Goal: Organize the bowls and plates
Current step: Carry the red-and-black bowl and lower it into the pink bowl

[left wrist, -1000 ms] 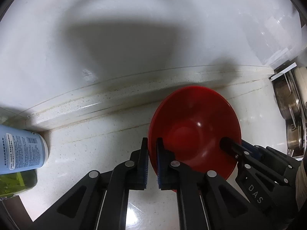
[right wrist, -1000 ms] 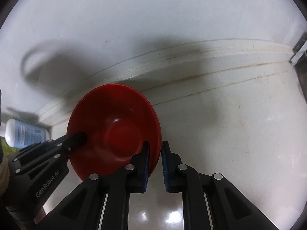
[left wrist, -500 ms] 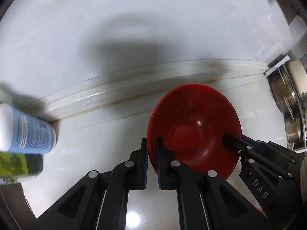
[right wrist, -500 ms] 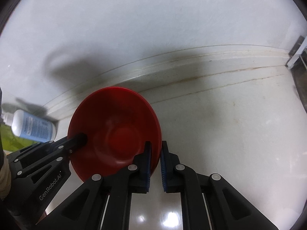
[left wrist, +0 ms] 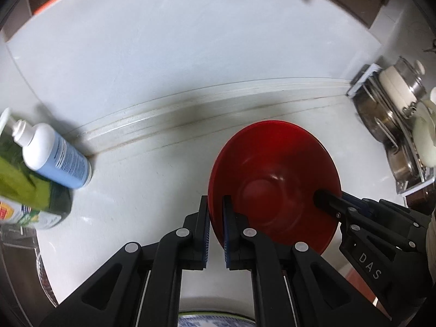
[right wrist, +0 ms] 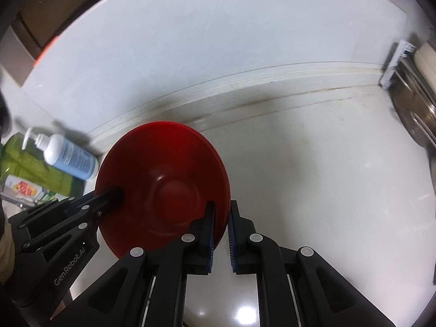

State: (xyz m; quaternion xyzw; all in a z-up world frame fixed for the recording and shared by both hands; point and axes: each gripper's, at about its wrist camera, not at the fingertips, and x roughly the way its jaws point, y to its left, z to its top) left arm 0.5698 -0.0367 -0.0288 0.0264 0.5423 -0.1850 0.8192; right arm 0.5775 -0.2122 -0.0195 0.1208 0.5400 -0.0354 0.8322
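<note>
A red bowl (left wrist: 275, 179) is held in the air over the white counter, gripped at both sides of its rim. My left gripper (left wrist: 215, 204) is shut on its left rim. My right gripper (right wrist: 221, 209) is shut on its right rim; the bowl (right wrist: 163, 179) fills the left centre of the right wrist view. The right gripper also shows in the left wrist view (left wrist: 335, 204), and the left gripper in the right wrist view (right wrist: 106, 199). A blue-patterned plate rim (left wrist: 215, 321) peeks in at the bottom edge.
A white and blue pump bottle (left wrist: 54, 155) and a green bottle (left wrist: 24, 190) stand at the left by the backsplash. A rack with steel pots and lids (left wrist: 392, 125) stands at the right. The white counter (right wrist: 327, 190) runs to a raised back ledge.
Both grippers have lifted and drawn back with the bowl. More of the wall, the bottles at the left and the pot rack at the right have come into view.
</note>
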